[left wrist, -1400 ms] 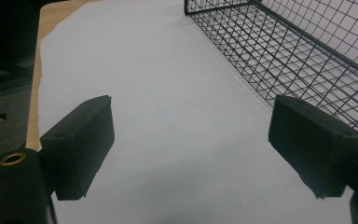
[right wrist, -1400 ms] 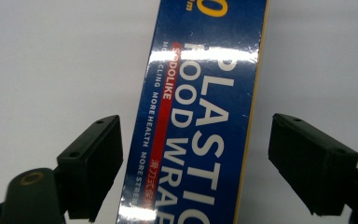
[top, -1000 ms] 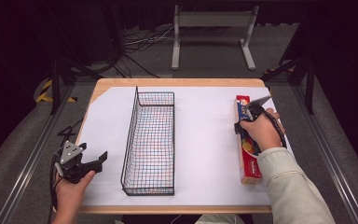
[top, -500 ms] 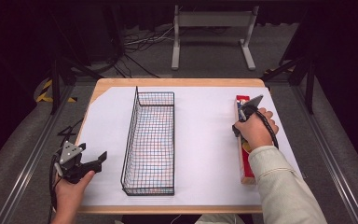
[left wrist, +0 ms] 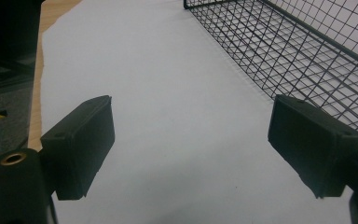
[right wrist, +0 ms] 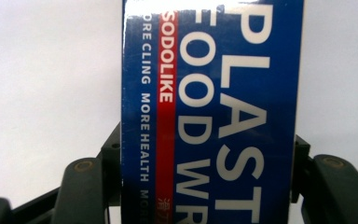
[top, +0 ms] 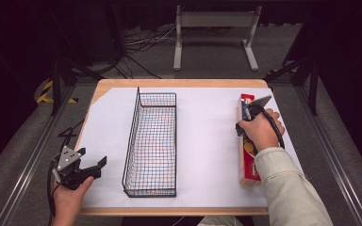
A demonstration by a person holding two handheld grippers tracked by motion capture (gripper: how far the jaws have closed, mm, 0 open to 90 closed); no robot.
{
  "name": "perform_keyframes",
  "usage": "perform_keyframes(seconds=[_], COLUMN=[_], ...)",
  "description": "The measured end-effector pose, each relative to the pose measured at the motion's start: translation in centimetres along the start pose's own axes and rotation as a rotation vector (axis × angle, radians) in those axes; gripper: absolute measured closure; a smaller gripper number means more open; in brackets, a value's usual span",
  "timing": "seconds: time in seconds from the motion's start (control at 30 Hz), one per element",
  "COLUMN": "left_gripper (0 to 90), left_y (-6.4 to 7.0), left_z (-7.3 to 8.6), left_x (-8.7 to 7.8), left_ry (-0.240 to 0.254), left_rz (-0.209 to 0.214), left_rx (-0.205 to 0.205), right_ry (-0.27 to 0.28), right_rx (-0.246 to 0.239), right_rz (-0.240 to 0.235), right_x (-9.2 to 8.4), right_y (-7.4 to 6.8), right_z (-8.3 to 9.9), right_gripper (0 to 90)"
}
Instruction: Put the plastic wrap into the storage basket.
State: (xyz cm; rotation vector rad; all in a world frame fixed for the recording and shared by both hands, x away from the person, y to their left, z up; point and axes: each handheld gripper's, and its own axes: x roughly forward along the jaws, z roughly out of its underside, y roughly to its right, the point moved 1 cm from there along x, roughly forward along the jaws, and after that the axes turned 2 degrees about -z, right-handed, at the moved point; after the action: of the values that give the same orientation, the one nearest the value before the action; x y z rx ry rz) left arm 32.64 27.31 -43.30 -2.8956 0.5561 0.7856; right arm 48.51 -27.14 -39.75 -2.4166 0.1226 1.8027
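wooden table under white sheet, grey floor, dark room. wire basket left of centre. food wrap box along right edge, right gripper jaws closing, pinching it. left gripper spread, near-left corner.

In the right gripper view the plastic wrap box runs off the top and bottom edges, so its lettering is cut short. In the high view the person's right hand covers the box's middle and hides the right tongs' tips. The basket is cropped in the left gripper view.

A wooden table under white paper stands centre frame; grey floor and a metal stand above.
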Motion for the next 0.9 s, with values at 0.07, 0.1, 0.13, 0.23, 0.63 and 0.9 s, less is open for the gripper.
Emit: perform_keyframes(seconds=[0.07, 0.1, 0.13, 0.23, 0.63, 0.9], left_gripper=[15.3, 15.3, 15.3, 15.4, 15.8, 15.9], left_y=[0.0, 0.0, 0.0, 0.2, 0.5, 0.5], left_z=[0.2, 0.2, 0.2, 0.2, 0.1, -0.2], left_x=[-0.3, -0.5, -0.6, -0.7, 0.1, 0.5], left_ry=[0.003, 0.004, 0.008, 0.009, 0.000, 0.002], left_rz=[0.002, -0.003, -0.004, -0.006, 0.013, 0.018], left_rx=[-0.001, -0.004, -0.006, -0.002, -0.008, -0.010], right_ry=[0.003, 0.002, 0.005, 0.019, 0.064, 0.076], right_rx=[-0.004, 0.000, -0.001, -0.008, 0.030, 0.050], right_rz=[-0.003, -0.007, -0.009, -0.019, -0.067, -0.106], right_x=[-0.3, -0.7, -1.0, -2.2, -6.7, -8.0], right_y=[-0.1, -0.2, -0.4, -0.7, -1.3, -1.8], right_z=[0.1, 0.1, 0.2, 0.1, -0.3, 0.1], right_gripper=[39.9, 39.9, 39.9, 39.9, 39.9, 39.9])
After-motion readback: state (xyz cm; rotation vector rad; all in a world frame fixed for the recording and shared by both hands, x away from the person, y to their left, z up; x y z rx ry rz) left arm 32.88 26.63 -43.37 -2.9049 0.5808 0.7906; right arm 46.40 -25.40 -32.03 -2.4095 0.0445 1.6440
